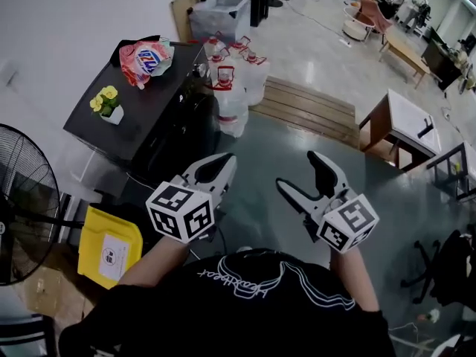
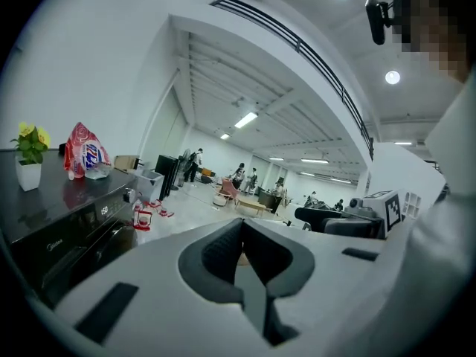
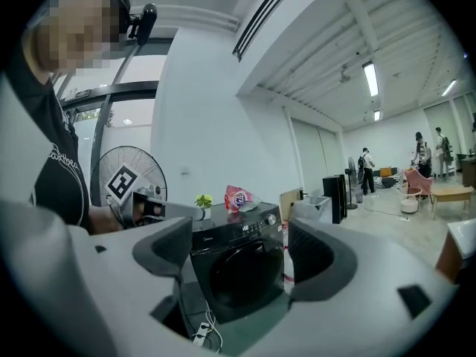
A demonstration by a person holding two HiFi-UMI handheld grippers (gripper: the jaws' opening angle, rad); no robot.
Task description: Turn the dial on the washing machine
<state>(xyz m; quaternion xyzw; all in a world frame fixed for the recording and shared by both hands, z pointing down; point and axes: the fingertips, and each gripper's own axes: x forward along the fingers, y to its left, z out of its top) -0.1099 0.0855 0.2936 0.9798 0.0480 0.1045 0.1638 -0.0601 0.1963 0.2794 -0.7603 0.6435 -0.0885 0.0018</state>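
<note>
Small silver dial (image 3: 271, 219) on black front-loading washing machine (image 3: 238, 274), well ahead of right claw (image 1: 299, 174), jaws wide apart, empty; left claw (image 1: 222, 166) closed, empty

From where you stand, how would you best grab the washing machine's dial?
Grip the round dial by its rim, coming straight at the front of the washing machine. It looks like a knob sticking out at the front's upper right, so open jaws could close across it.
</note>
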